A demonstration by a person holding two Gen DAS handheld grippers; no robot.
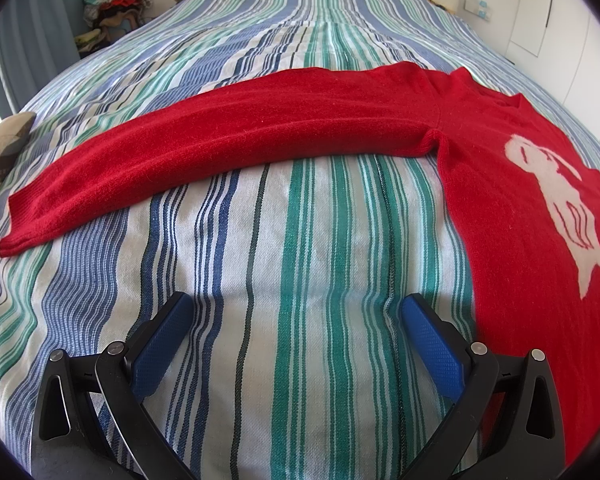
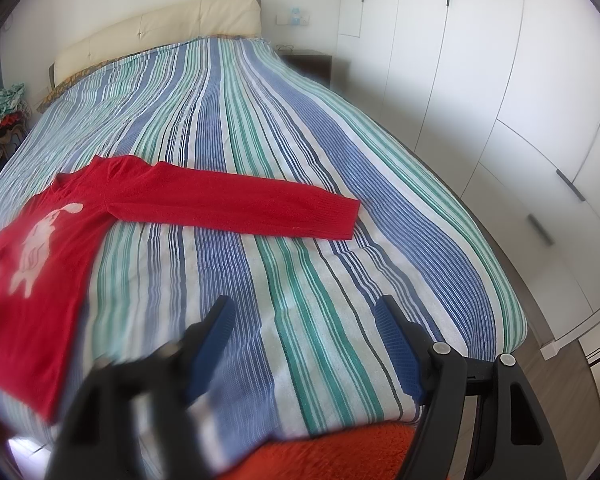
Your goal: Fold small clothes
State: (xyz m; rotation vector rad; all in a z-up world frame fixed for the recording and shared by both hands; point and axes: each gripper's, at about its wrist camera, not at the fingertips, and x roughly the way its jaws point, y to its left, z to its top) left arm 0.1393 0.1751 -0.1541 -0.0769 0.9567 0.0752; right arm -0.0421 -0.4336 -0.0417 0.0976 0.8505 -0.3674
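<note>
A small red sweater (image 1: 512, 208) with a white figure on its chest lies flat on the striped bed cover (image 1: 300, 240). One sleeve (image 1: 204, 144) stretches out to the left in the left wrist view. My left gripper (image 1: 296, 312) is open and empty, just above the cover, below that sleeve and left of the sweater body. In the right wrist view the sweater (image 2: 48, 264) lies at the left with its other sleeve (image 2: 240, 204) stretched right. My right gripper (image 2: 304, 316) is open and empty, above the cover near the bed's foot, well short of the sleeve.
A cream headboard (image 2: 160, 32) is at the far end. White wardrobe doors (image 2: 520, 120) line the right side. A heap of clothes (image 1: 116, 4) sits at the far left. A patterned cushion (image 1: 0, 152) lies at the left edge. An orange rug (image 2: 324, 456) is below the bed's foot.
</note>
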